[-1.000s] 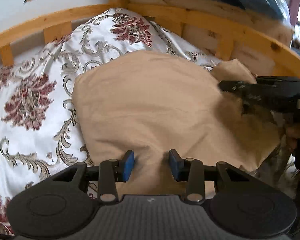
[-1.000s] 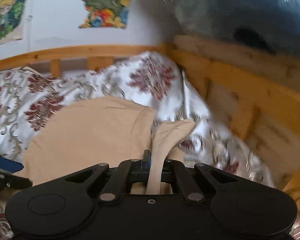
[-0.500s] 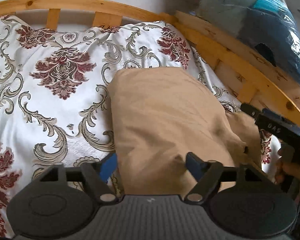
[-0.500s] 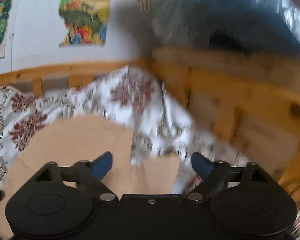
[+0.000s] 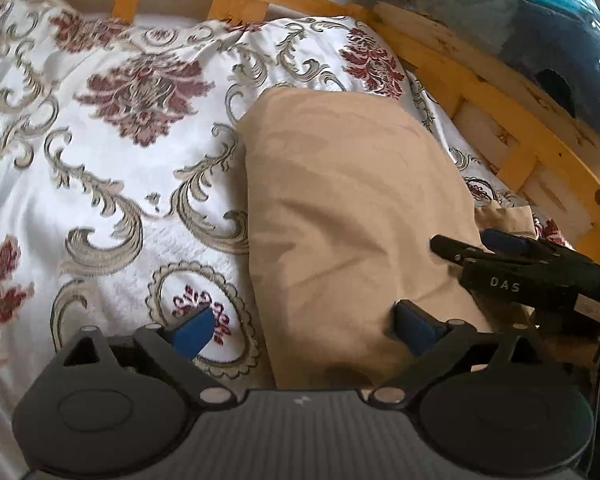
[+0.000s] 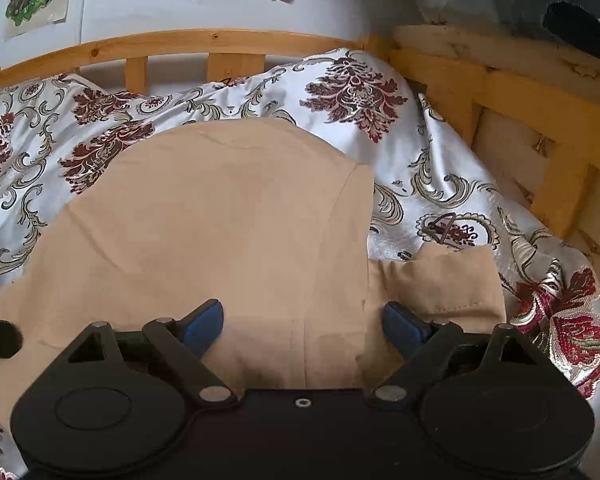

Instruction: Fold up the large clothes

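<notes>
Tan garment (image 6: 228, 216) is laid flat on bedspread (image 5: 112, 184), sleeve (image 6: 440, 284) folded beside body. Left gripper (image 5: 304, 330) & right gripper (image 6: 302, 322): fingers spread wide, nothing gripped; likely released so fold settles.

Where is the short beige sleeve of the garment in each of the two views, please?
Left wrist view: the sleeve peeks out at the right edge, behind the right gripper.
Right wrist view: the sleeve lies right of centre, beside the folded garment.
Shared landmark: the wooden bed rail behind the floral bedspread.
</notes>
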